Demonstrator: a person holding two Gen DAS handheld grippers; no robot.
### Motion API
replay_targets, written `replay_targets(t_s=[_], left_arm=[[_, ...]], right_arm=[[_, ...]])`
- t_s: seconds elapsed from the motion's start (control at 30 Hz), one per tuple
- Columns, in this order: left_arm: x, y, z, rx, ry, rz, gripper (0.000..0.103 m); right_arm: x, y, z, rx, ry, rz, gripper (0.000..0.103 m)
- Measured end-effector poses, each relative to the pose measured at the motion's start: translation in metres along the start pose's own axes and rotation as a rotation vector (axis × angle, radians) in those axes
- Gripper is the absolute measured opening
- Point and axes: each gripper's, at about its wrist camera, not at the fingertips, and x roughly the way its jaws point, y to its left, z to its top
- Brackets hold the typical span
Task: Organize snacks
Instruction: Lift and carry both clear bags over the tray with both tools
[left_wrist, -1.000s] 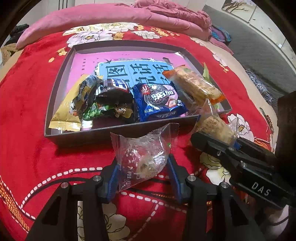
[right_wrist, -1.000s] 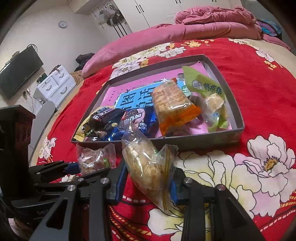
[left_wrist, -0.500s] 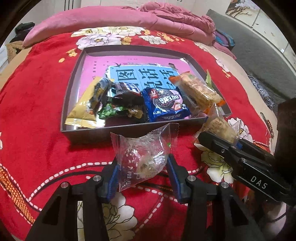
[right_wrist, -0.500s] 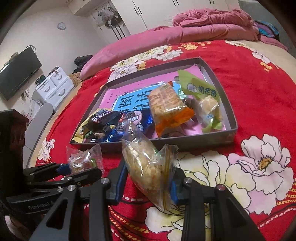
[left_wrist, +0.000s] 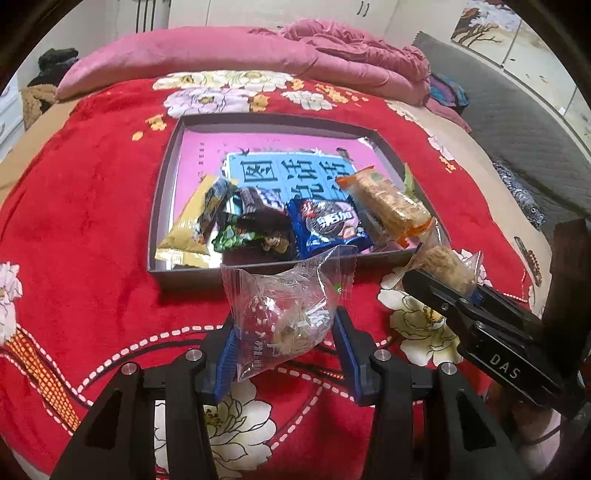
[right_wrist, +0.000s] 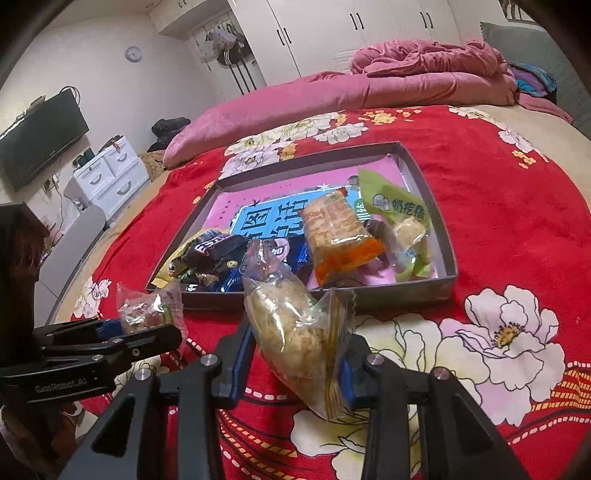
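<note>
A shallow grey box (left_wrist: 164, 177) (right_wrist: 448, 254) with a pink and blue printed floor lies on the red flowered bedspread and holds several snack packets. My left gripper (left_wrist: 284, 332) (right_wrist: 147, 332) is shut on a clear bag with red-and-white sweets (left_wrist: 284, 310) (right_wrist: 147, 314), held in front of the box's near wall. My right gripper (right_wrist: 295, 350) (left_wrist: 443, 291) is shut on a clear bag of a tan crumbly snack (right_wrist: 291, 325) (left_wrist: 447, 264), just outside the box's near right corner. Inside lie a yellow packet (left_wrist: 184, 236), dark wrappers (left_wrist: 255, 225), a blue biscuit pack (left_wrist: 325, 225), an orange-ended cracker pack (left_wrist: 388, 203) (right_wrist: 336, 232) and a green packet (right_wrist: 399, 206).
A pink duvet (left_wrist: 258, 55) is piled along the bed's far side. White drawers (right_wrist: 110, 173) and a wall television (right_wrist: 40, 136) stand to the left of the bed. A dark wooden post (left_wrist: 569, 277) rises at the near right. Bare bedspread (right_wrist: 517, 229) surrounds the box.
The left gripper has risen and drawn back with its bag, so the box looks smaller and farther. The right gripper keeps its bag and has barely shifted.
</note>
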Motion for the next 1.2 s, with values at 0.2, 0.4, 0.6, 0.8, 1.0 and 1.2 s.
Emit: replay_targets(t_s=[0.2, 0.4, 0.6, 0.8, 1.0, 1.2], left_arm=[[-0.012, -0.005, 0.003, 0.002, -0.022, -0.008, 0.048], [-0.015, -0.009, 0.003, 0.002, -0.021, -0.009, 0.048], [-0.022, -0.016, 0.008, 0.009, -0.039, -0.016, 0.049], [-0.025, -0.022, 0.011, 0.019, -0.046, -0.026, 0.049], [-0.028, -0.026, 0.015, 0.023, -0.058, -0.04, 0.049], [-0.027, -0.034, 0.02, 0.032, -0.064, -0.053, 0.049]], right_arm=[[-0.006, -0.005, 0.002, 0.012, -0.014, -0.007, 0.039], [-0.012, -0.009, 0.002, 0.024, -0.027, -0.016, 0.039], [-0.024, -0.014, 0.006, 0.03, -0.067, -0.036, 0.039], [-0.03, -0.019, 0.011, 0.038, -0.087, -0.048, 0.039], [-0.036, -0.022, 0.014, 0.045, -0.105, -0.062, 0.039], [-0.043, -0.027, 0.017, 0.051, -0.13, -0.084, 0.039]])
